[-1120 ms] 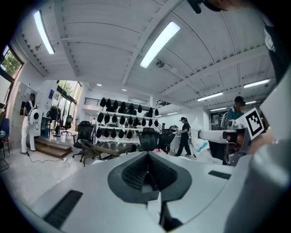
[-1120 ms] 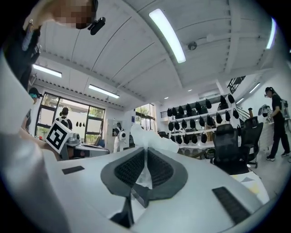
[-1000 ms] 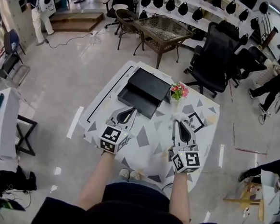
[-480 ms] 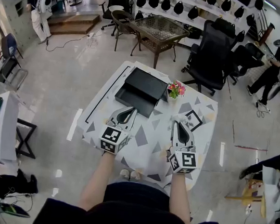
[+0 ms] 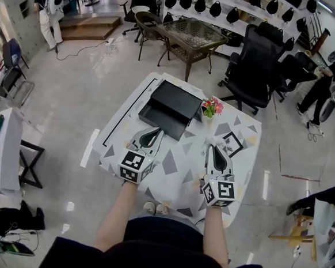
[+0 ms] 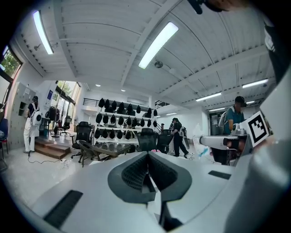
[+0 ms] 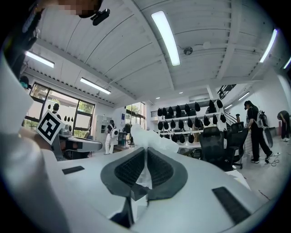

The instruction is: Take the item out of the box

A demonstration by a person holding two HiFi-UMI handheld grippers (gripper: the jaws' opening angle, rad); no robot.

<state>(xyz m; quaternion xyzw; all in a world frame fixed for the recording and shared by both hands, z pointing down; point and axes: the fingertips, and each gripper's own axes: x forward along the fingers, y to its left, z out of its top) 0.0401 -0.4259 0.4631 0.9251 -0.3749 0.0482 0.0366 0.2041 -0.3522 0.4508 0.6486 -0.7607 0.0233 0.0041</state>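
A black box [image 5: 171, 106] lies open at the far left of the patterned table [image 5: 176, 171]; I cannot see into it. My left gripper [image 5: 154, 131] rests just in front of the box, pointing at it. Its jaws are shut with nothing between them, as the left gripper view [image 6: 148, 158] also shows. My right gripper [image 5: 215, 145] sits to the right, near a small vase of pink flowers [image 5: 213, 107]. It is shut on a crumpled white item [image 7: 152, 139] that sticks out past its jaw tips [image 7: 145, 154]. In the head view the white item [image 5: 212, 140] shows only faintly.
A square black-outlined marker [image 5: 233, 144] is printed on the cloth right of the right gripper. Black office chairs [image 5: 254, 74] and a glass-topped wicker table [image 5: 195, 35] stand beyond the table. People stand at the room's far left and far right.
Both grippers and the box stay where they were. Only the head view shifts slightly, and a person at the far right has moved.
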